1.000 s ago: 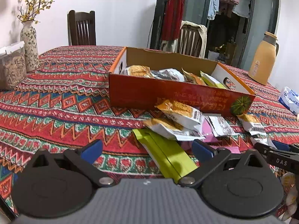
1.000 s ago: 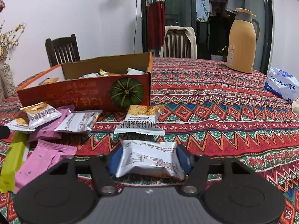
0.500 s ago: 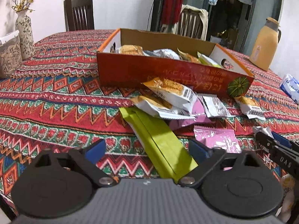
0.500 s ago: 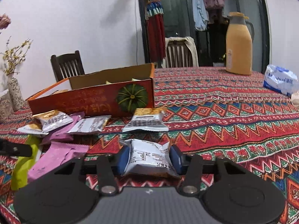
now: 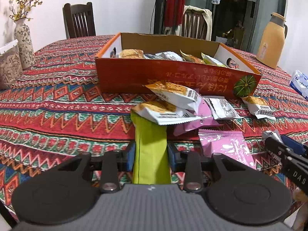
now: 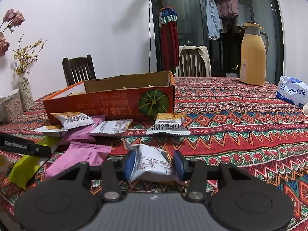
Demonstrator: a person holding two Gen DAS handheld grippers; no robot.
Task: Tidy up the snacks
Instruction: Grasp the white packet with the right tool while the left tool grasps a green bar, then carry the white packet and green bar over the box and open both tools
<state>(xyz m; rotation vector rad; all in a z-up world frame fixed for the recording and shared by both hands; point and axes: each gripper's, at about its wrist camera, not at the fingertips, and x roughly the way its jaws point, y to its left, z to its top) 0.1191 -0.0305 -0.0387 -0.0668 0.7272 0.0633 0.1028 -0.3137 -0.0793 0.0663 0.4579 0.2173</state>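
Observation:
My left gripper [image 5: 151, 155] is shut on a long green snack packet [image 5: 150, 150] whose far end lies under a white-and-orange packet [image 5: 163, 113]. My right gripper [image 6: 154, 163] is shut on a white snack packet [image 6: 152, 163], lifted a little above the cloth. An orange cardboard box [image 5: 173, 77] with a pumpkin picture holds several snacks; it also shows in the right wrist view [image 6: 115, 104]. Pink packets [image 5: 223, 146], a white packet [image 5: 221, 108] and an orange-topped packet [image 6: 168, 124] lie loose in front of the box.
A patterned red tablecloth [image 5: 57, 100] covers the table. A vase [image 5: 24, 40] and a container [image 5: 8, 65] stand at the left. A yellow thermos [image 6: 252, 55] and a tissue pack [image 6: 292, 90] sit at the right. Chairs [image 5: 79, 20] stand behind the table.
My left gripper moved forward over the green packet and shut on it. My right gripper tightened on the white packet and raised it a little.

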